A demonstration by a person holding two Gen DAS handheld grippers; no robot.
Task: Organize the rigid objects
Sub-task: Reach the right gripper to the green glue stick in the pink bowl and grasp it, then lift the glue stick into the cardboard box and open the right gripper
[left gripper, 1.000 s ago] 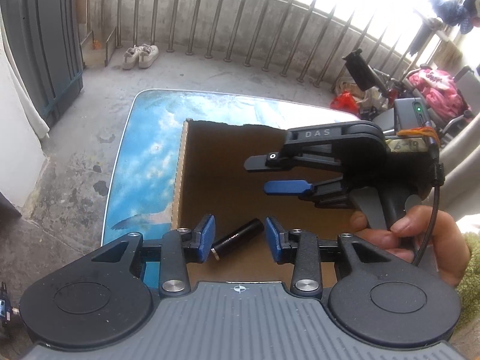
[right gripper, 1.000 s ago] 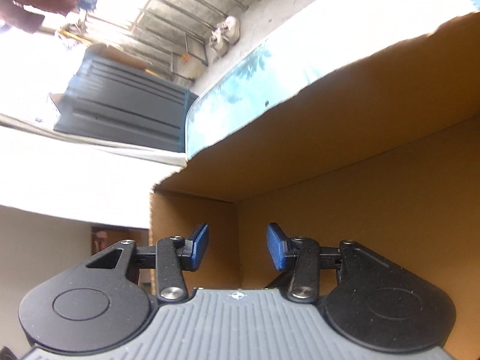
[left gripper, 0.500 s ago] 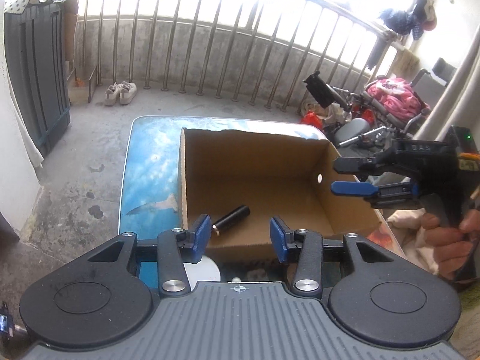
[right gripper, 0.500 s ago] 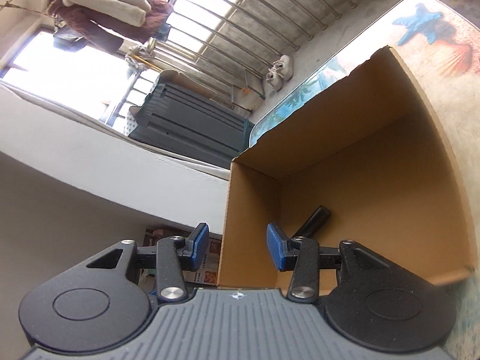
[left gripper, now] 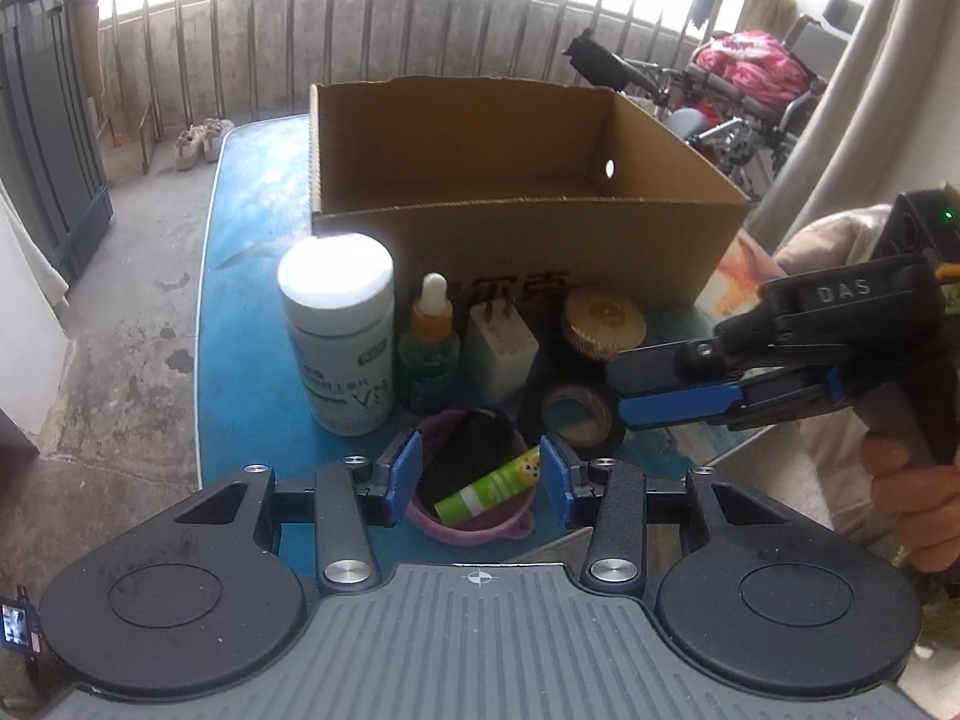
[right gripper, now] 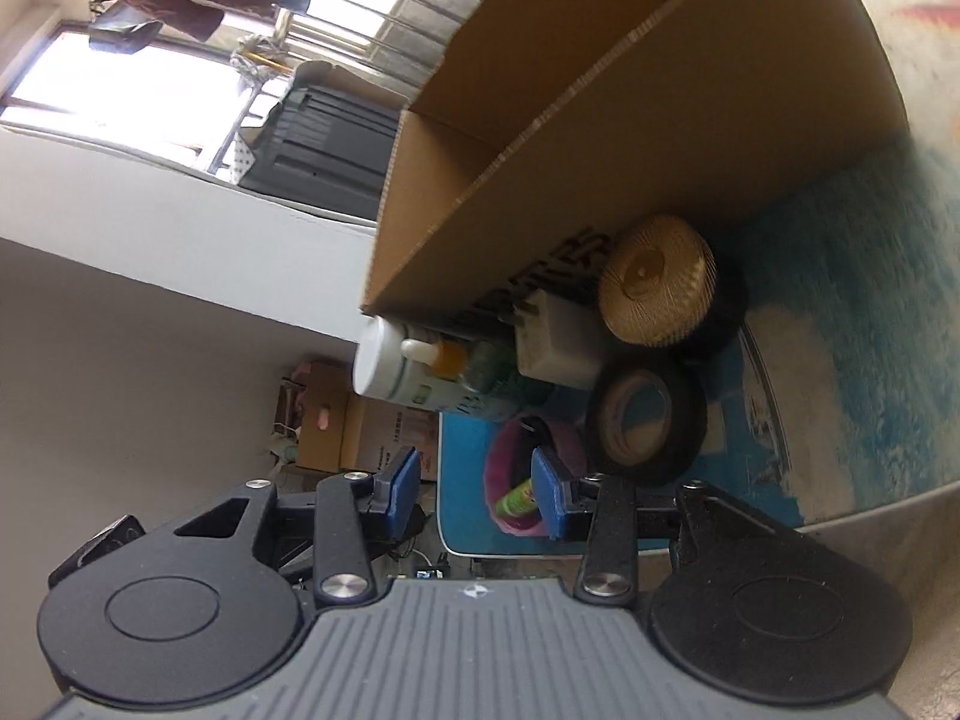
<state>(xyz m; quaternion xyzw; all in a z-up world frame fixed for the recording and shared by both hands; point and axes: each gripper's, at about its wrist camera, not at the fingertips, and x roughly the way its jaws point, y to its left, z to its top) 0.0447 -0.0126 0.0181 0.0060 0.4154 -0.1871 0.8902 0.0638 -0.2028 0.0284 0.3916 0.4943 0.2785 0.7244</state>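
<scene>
Left wrist view showed the left tongs (left gripper: 480, 477) hanging over the near edge of the blue surface (left gripper: 252, 324), blue pads apart and gripping nothing; these had been opening a moment before. Seen between the pads, below them, a pink cup (left gripper: 474, 492) lay tipped on the surface with a green tube (left gripper: 489, 486) resting in its mouth. Beyond it stood a row of things along the front wall of a cardboard box (left gripper: 516, 180): a white bottle (left gripper: 339, 336) nearest the surface's left edge, then a small dropper bottle (left gripper: 429, 348), a white plug adapter (left gripper: 501, 348), and a gold-lidded jar (left gripper: 603, 321). A roll of dark tape (left gripper: 573, 414) lay flat just in front of the jar. The box stood open-topped toward the far edge, and its floor could not be seen from there.

The right tongs (left gripper: 666, 384) reached in from the right edge, held by a hand (left gripper: 915, 498), with their blue-padded fingers a little apart above the tape roll and nothing clamped. These had just been closing slightly.

From the right wrist view, the right tongs (right gripper: 474, 495) stood apart and empty, with the pink cup (right gripper: 522, 456) partly behind one pad, the tape roll (right gripper: 645, 420) beside it, and the gold-lidded jar (right gripper: 657, 279) against the box (right gripper: 630, 120).
</scene>
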